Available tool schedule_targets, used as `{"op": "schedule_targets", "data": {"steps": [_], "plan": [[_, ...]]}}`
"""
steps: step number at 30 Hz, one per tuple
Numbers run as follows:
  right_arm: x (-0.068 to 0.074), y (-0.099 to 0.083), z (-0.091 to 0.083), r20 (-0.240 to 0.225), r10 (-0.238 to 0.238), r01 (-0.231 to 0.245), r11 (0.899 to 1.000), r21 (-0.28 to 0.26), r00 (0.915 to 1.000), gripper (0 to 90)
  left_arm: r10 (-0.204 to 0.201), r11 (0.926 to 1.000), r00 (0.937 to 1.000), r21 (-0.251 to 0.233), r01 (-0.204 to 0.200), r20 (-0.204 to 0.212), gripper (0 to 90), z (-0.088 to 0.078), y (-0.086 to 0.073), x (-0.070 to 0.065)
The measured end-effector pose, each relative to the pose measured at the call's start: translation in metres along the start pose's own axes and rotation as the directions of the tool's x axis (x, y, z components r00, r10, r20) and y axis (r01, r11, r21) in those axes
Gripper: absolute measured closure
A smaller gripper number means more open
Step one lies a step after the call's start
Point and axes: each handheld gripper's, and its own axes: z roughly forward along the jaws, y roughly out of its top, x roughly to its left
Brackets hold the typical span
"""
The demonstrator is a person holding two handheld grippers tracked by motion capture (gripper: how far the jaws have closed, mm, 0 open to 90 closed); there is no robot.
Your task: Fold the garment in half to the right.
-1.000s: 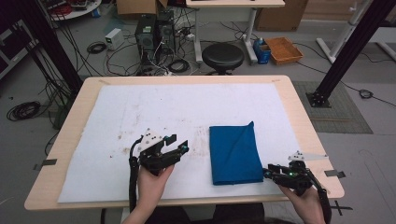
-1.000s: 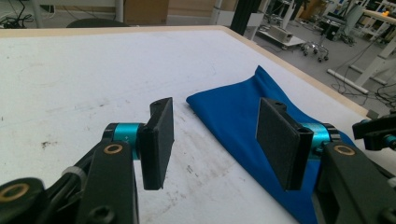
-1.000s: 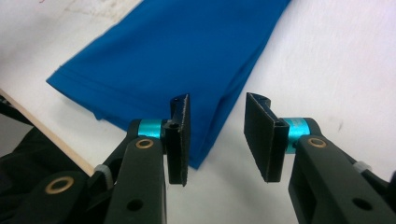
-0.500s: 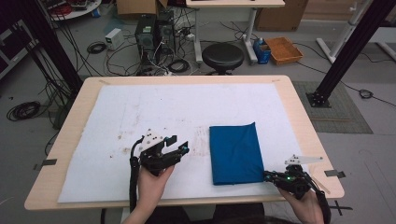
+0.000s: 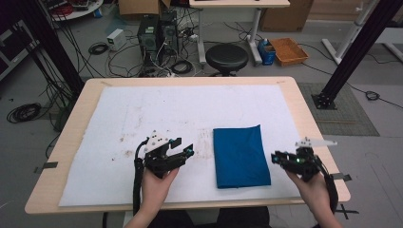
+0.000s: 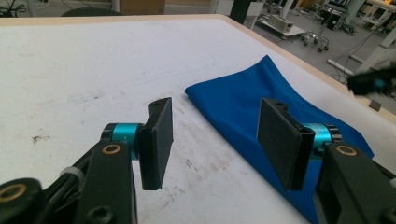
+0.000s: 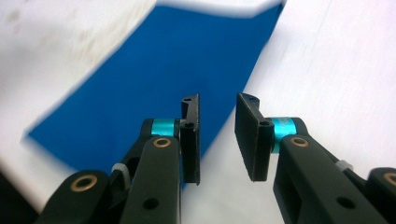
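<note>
A blue cloth (image 5: 240,156) lies folded into a flat rectangle on the white mat (image 5: 190,109), right of the middle. My left gripper (image 5: 185,153) rests just left of the cloth, jaws wide open and nothing between them. In the left gripper view the gripper (image 6: 215,135) points past the blue cloth's (image 6: 261,102) near corner. My right gripper (image 5: 278,159) hovers just off the cloth's right edge. Its jaws have just been opening and stand a narrow gap apart, holding nothing. In the right gripper view the gripper (image 7: 217,135) aims at the blue cloth's (image 7: 163,70) edge.
The mat covers most of a wooden table (image 5: 304,109) and has dark stains (image 5: 128,153) left of centre. Beyond the far edge stand a black stool (image 5: 226,57), computer towers (image 5: 157,33) and cables. A black frame post (image 5: 351,52) rises at the right.
The right gripper dipped toward the table's near edge, then rose and came back beside the cloth's right edge. The cloth's diagonal crease has flattened. The left gripper has stayed put.
</note>
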Motion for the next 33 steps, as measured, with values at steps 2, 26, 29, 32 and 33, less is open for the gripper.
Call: {"op": "schedule_targets", "data": {"steps": [2,26,29,32,33], "plan": [[-0.003,0.008,0.004,0.009,0.0,0.0,1.0,-0.007,1.0,71.6,0.002,1.0,1.0,0.003,-0.001,-0.004,45.6,0.001,0.0,0.0],[-0.036,0.044,0.089,0.131,0.037,-0.045,0.997,0.062,0.9908,90.0,-0.002,0.9985,1.0,0.056,0.002,0.002,45.2,0.013,-0.007,0.001],[-0.04,0.04,0.089,0.131,0.052,-0.061,0.996,0.064,0.9899,90.0,0.0,0.9982,1.0,0.06,0.0,0.004,45.2,0.015,-0.008,0.0],[-0.041,0.04,0.089,0.138,0.049,-0.058,0.996,0.062,0.9892,85.1,0.008,0.998,1.0,0.063,-0.008,0.006,45.1,0.016,-0.008,-0.001],[-0.042,0.04,0.089,0.141,0.051,-0.059,0.997,0.058,0.9887,81.1,0.009,0.9979,0.9999,0.065,-0.009,0.005,45.0,0.016,-0.008,-0.002]]}}
